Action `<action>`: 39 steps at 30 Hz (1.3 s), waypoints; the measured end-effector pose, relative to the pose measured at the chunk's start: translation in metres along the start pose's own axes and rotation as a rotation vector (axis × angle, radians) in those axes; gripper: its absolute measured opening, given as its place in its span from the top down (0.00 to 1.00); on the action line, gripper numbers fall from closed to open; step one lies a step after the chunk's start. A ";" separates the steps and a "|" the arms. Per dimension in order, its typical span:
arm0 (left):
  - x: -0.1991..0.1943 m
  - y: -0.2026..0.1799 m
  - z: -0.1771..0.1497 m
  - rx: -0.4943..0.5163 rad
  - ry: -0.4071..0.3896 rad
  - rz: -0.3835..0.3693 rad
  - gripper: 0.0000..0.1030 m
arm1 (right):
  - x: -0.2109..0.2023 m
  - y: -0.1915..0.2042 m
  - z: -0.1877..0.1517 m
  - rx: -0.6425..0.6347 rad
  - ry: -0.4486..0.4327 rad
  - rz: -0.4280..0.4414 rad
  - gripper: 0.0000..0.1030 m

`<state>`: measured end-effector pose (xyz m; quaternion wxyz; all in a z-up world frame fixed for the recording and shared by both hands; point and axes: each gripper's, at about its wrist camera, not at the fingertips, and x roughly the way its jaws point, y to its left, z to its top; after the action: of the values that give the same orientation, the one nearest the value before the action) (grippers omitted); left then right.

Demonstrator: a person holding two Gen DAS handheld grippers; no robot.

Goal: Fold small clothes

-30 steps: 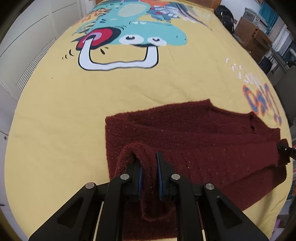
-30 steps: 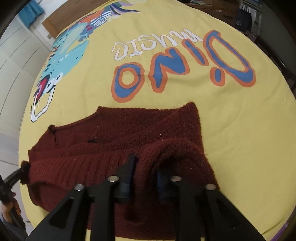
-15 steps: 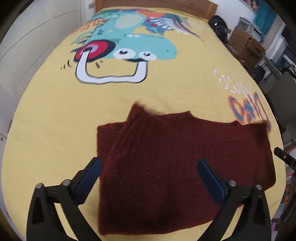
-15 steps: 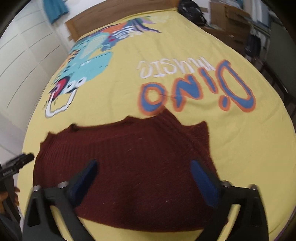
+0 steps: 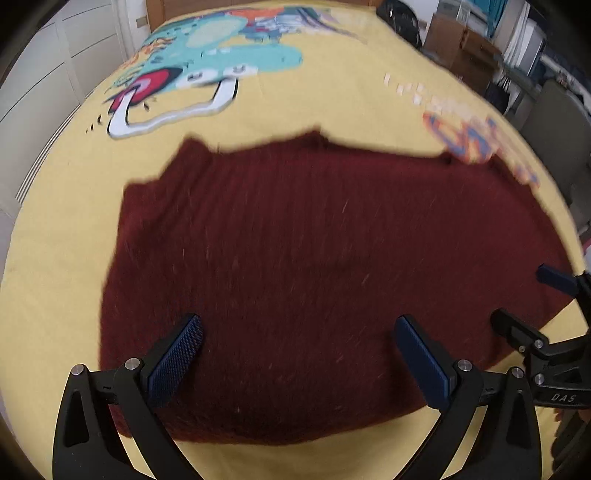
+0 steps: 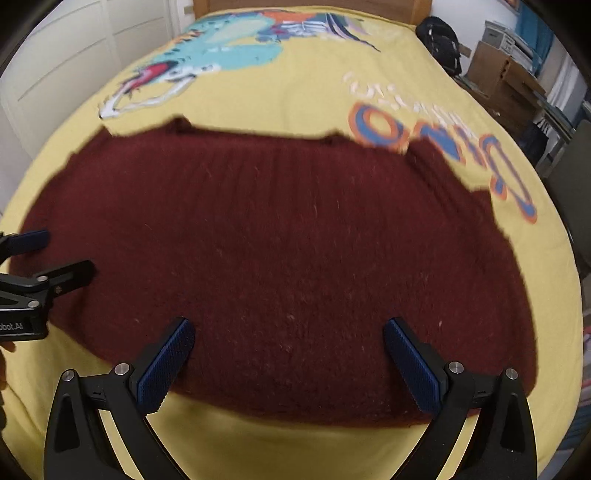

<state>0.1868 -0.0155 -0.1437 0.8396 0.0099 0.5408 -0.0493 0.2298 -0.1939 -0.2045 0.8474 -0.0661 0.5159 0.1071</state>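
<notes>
A dark red knitted sweater (image 5: 314, 258) lies folded flat on the yellow bedspread (image 5: 66, 221); it also fills the right wrist view (image 6: 288, 251). My left gripper (image 5: 299, 354) is open and empty above the sweater's near edge. My right gripper (image 6: 288, 354) is open and empty above the near edge too. The right gripper shows at the right edge of the left wrist view (image 5: 532, 306). The left gripper shows at the left edge of the right wrist view (image 6: 48, 254).
The bedspread carries a teal dinosaur print (image 6: 221, 51) and orange-blue lettering (image 6: 443, 147). A wooden headboard (image 6: 310, 3) is at the far end. White wardrobe doors (image 6: 66, 66) stand left; cardboard boxes (image 6: 506, 77) and a black bag (image 6: 443, 40) stand right.
Both grippers let go of the sweater's folded edge, opened wide and drew back. The sweater now lies flat in a doubled layer.
</notes>
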 end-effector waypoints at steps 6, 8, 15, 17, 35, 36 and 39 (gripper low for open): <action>0.008 0.018 -0.018 0.030 -0.015 0.041 0.01 | 0.001 -0.032 -0.007 0.062 -0.019 -0.022 0.00; 0.008 0.028 -0.021 0.029 -0.019 0.047 0.01 | 0.001 -0.047 -0.008 0.080 -0.016 -0.033 0.00; 0.012 0.056 -0.028 -0.002 -0.019 0.024 0.01 | 0.002 -0.078 -0.021 0.171 -0.010 0.001 0.00; 0.014 0.055 -0.026 0.004 -0.032 0.015 0.01 | 0.007 -0.075 -0.024 0.164 -0.019 -0.006 0.00; -0.012 0.077 -0.002 -0.045 0.023 -0.146 0.01 | -0.036 -0.065 -0.020 0.141 0.001 0.003 0.00; -0.018 0.084 0.000 -0.062 0.018 -0.160 0.01 | -0.040 -0.064 -0.022 0.136 0.000 0.002 0.00; -0.025 0.111 0.005 -0.108 0.018 -0.128 0.01 | -0.052 -0.061 -0.031 0.128 0.005 0.008 0.00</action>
<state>0.1918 0.0962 -0.1231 0.8291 -0.0696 0.5498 -0.0733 0.1955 -0.2659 -0.1720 0.8481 -0.0101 0.5241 0.0772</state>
